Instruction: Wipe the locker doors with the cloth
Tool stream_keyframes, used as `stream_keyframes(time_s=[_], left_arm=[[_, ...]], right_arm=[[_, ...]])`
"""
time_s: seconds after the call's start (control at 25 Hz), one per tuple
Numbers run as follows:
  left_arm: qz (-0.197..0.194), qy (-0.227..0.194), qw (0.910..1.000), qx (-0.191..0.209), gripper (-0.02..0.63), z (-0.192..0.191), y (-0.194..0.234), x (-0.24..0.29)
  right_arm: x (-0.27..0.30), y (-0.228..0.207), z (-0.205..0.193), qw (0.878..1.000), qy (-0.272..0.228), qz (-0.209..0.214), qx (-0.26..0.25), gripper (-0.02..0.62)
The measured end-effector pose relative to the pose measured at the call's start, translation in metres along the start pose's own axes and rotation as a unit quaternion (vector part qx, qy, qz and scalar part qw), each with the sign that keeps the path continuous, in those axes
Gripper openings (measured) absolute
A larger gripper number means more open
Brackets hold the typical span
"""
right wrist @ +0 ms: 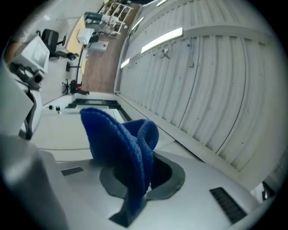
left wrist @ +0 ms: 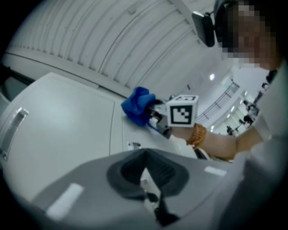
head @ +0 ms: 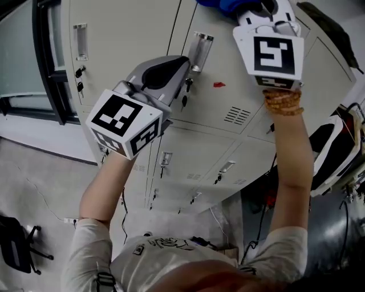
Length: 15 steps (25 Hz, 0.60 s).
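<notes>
A bank of pale grey lockers (head: 228, 102) fills the background, with keys (head: 184, 101) hanging from the locks and small vents low on the doors. The right hand-held gripper (head: 258, 8) is raised high, its jaws clamped on a blue cloth (right wrist: 121, 148) that bunches out beyond the jaw tips and meets an upper locker door near its top edge. The left hand-held gripper (head: 171, 69) hangs lower and to the left of the right one, just off the doors, its jaws drawn together with nothing between them. A small red mark (head: 219, 85) sits on the door below the right hand-held gripper, between the two. The wiping looks to be in its early part. The cloth works the top row, and the rows beneath the left hand-held gripper likely remain to be done. No door shows a visibly wiped patch, so the share done cannot be told.
</notes>
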State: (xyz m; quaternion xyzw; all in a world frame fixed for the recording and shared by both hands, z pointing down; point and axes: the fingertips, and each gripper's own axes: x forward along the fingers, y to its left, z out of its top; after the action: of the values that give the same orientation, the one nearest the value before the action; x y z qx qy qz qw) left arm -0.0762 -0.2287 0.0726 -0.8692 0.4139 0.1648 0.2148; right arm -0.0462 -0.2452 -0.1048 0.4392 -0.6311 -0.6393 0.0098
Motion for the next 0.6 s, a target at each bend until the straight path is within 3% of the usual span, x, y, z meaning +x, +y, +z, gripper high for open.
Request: stream_keyframes(time_s=[0.24, 0.4, 0.6], left_arm=[[0.016, -0.004, 0.9999, 0.0, 0.002, 0.0, 0.017, -0.006], [0.033, -0.015, 0.9993, -0.01, 0.002, -0.006, 0.027, -0.01], [0.03, -0.004, 0.9993, -0.024, 0.002, -0.025, 0.023, -0.014]], right_arm=[[0.036, 0.006, -0.008, 0.995, 0.029, 0.0, -0.095, 0.029], [0.02, 0.025, -0.015, 0.989, 0.039, 0.006, -0.142, 0.029], [-0.018, 0.05, -0.036, 0.986, 0.048, 0.017, -0.158, 0.029]])
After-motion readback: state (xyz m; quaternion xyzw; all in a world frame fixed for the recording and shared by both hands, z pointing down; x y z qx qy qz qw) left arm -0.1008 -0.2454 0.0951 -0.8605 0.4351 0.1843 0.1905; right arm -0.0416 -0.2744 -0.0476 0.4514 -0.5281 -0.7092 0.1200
